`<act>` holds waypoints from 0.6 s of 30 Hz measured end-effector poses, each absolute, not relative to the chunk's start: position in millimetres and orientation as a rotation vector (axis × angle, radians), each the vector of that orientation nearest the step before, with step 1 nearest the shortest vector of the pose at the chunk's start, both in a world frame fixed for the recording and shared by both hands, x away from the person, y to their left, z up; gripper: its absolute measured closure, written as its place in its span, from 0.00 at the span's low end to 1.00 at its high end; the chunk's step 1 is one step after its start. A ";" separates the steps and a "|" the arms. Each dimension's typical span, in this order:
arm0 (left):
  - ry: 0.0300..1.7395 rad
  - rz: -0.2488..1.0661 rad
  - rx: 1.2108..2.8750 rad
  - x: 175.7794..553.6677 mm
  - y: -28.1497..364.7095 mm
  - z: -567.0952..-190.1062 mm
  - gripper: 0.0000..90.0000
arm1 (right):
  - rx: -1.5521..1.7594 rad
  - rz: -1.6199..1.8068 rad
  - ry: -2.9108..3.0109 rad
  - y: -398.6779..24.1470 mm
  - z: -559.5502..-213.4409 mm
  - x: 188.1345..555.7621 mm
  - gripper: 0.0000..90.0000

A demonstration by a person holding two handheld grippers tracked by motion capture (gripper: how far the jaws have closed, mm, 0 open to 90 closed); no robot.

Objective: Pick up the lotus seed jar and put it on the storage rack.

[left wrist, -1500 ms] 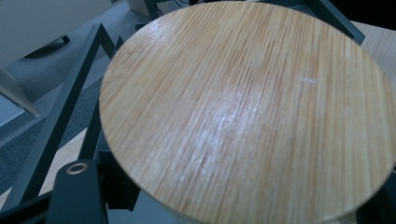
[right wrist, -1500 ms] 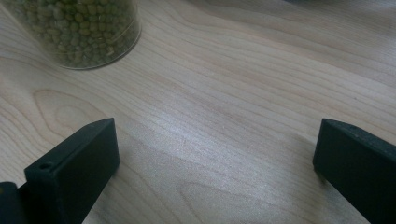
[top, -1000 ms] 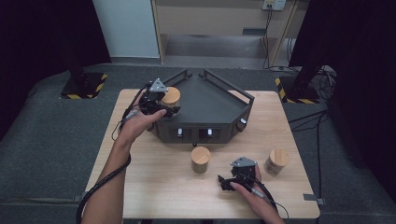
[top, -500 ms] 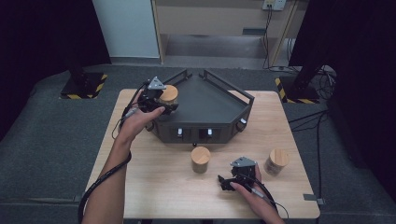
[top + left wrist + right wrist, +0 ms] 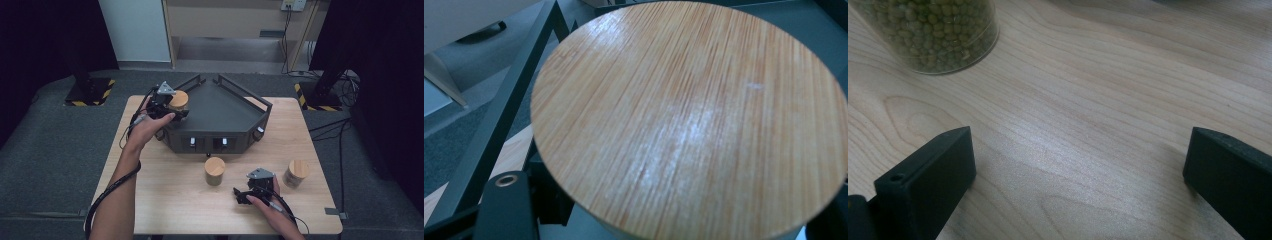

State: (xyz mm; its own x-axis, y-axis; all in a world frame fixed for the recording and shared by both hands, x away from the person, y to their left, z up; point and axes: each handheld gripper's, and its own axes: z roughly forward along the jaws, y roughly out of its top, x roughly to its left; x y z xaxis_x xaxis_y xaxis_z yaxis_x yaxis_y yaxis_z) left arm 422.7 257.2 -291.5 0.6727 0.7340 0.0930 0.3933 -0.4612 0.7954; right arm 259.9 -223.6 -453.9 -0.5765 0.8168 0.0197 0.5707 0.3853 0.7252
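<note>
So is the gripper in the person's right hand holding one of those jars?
No, the right gripper rests open on the bare wooden table, and the jar of green beans stands apart, beyond its jaws.

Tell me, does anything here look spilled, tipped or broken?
Nothing stands out. The two jars on the table stand upright, lids on, and the left gripper holds a third jar upright over the dark tray.

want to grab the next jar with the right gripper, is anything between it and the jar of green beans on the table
Nothing visible. The right gripper rests on the table with its jaws apart, and only bare wood lies between it and the jar of green beans. The other jar stands off to its other side.
</note>
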 end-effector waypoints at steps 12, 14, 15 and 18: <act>0.878 0.545 2.103 427.4 256.6 -295.5 0.27 | 1.208 1.006 2.308 -223.6 -453.9 259.9 0.00; 0.876 0.539 2.109 428.3 255.0 -298.3 0.27 | 1.209 1.006 2.308 -223.5 -453.9 259.9 0.00; 0.877 0.537 2.111 428.7 254.5 -299.2 0.27 | 1.207 1.005 2.308 -223.5 -453.9 259.9 0.00; 0.877 0.530 2.120 430.8 252.6 -301.5 0.27 | 1.210 1.005 2.309 -223.5 -453.8 259.9 0.00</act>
State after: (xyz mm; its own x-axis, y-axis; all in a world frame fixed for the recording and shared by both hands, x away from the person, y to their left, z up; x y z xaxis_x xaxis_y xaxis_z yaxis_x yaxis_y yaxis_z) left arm 430.8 252.6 -301.5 0.6768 0.7316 0.0816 0.4131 -0.4693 0.7805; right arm 259.9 -223.5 -453.8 -0.5763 0.8170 0.0207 0.5717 0.3849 0.7246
